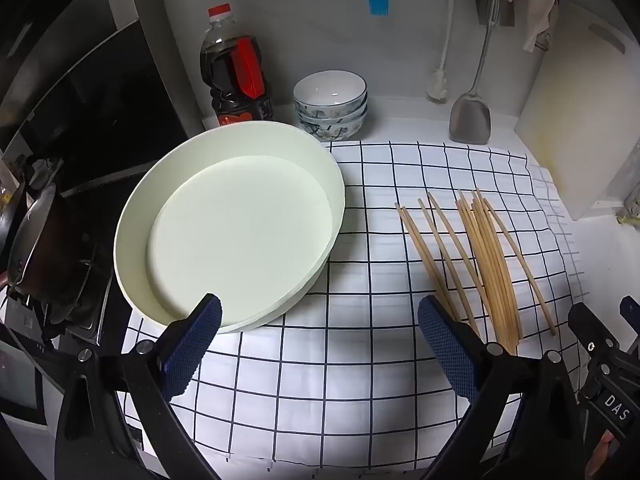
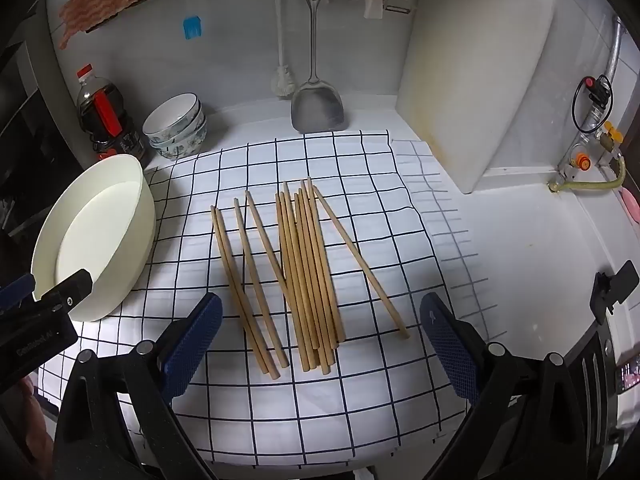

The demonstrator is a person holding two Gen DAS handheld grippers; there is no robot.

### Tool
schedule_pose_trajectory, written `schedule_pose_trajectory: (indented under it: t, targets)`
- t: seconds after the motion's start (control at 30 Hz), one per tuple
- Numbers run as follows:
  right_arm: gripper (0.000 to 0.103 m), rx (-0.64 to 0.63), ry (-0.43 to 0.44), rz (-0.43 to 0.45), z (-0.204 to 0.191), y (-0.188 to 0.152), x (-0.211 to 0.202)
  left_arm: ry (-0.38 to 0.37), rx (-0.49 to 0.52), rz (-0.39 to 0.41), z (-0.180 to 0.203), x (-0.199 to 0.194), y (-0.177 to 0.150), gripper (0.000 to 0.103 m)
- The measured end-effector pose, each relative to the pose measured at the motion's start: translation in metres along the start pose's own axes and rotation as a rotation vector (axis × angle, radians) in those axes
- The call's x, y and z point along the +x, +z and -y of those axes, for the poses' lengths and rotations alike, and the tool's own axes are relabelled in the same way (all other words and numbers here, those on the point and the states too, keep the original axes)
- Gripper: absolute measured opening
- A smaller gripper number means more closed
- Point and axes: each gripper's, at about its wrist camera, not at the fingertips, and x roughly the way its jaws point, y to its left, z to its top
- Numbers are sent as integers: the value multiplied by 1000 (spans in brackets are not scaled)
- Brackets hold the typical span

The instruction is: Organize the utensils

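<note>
The chopsticks (image 2: 296,276) lie loose on the checked cloth (image 2: 360,380) on the worktop (image 2: 532,248), most bunched in the middle, a few splayed to either side; the cream tray (image 1: 132,224) sits on the cloth's left edge, well apart from them; the left tool (image 1: 320,340) hangs spread wide over the cloth between tray and sticks, gripping nothing; the right tool (image 2: 320,340) hovers just over the sticks' near ends, its jaws also wide and holding nothing; behind stand stacked bowls (image 1: 330,104), a dark bottle (image 1: 234,76), a spatula (image 2: 317,108) and a white board (image 2: 472,80).
</note>
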Motion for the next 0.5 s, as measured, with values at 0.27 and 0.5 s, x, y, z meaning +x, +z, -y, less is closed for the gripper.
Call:
schedule_pose_trajectory:
  t: [0.27,0.5]
  targets:
    - [95,0,1,1,0,-1,-1,0,-2,3,0,0,0,97]
    - [95,2,0,2,2,-2,-2,0,1,4,0,0,-7,97]
